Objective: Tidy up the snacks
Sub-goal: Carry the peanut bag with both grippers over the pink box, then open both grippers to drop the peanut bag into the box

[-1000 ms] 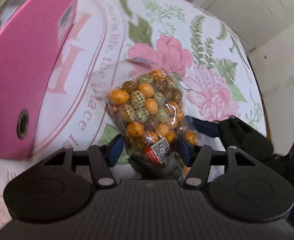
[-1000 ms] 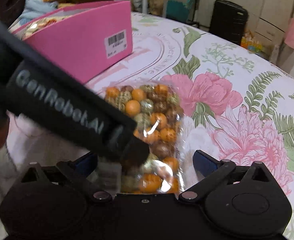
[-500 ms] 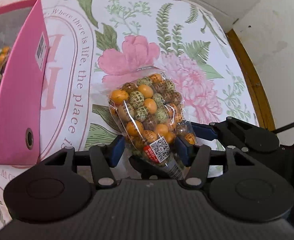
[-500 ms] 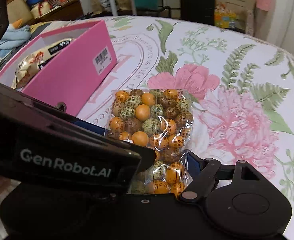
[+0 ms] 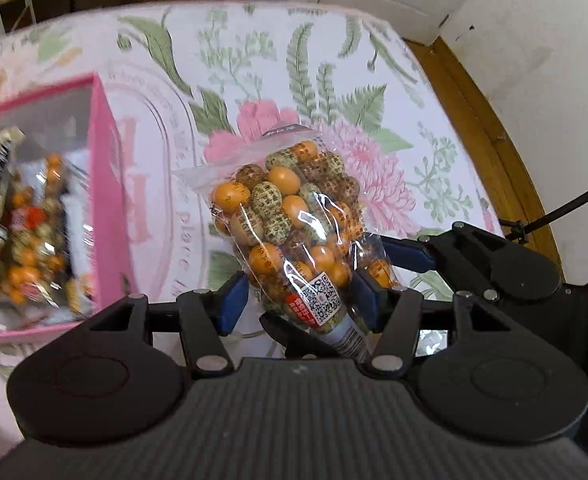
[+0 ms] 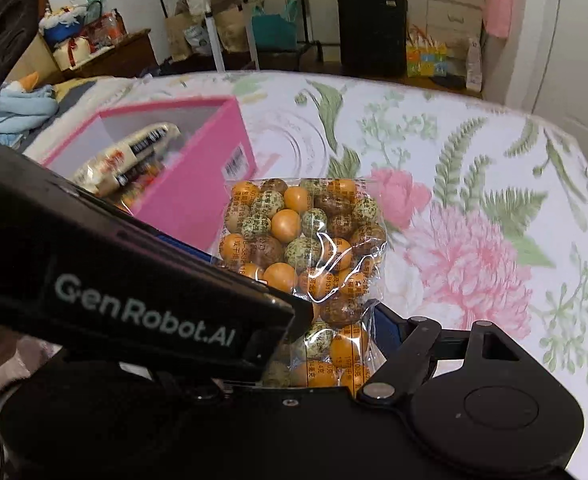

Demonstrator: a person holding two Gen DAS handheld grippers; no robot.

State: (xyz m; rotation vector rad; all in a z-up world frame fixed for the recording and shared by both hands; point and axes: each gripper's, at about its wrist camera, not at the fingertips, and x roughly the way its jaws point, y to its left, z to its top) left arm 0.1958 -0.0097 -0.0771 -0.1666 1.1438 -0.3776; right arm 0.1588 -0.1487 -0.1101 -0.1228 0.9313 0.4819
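Note:
A clear bag of orange, green and brown candy balls is held up above the floral tablecloth. My left gripper is shut on its lower end. My right gripper grips the same bag from the other side; its left finger is hidden behind the left gripper's black body. The pink box stands at the left and holds other snack packs. It also shows in the right wrist view.
The floral tablecloth covers a round table with a wooden rim at the right. A white wall and door lie beyond. In the right wrist view, a black suitcase, shelves and clutter stand behind the table.
Both grippers have lifted the candy bag higher above the table. The inside of the pink box has come into view at the left.

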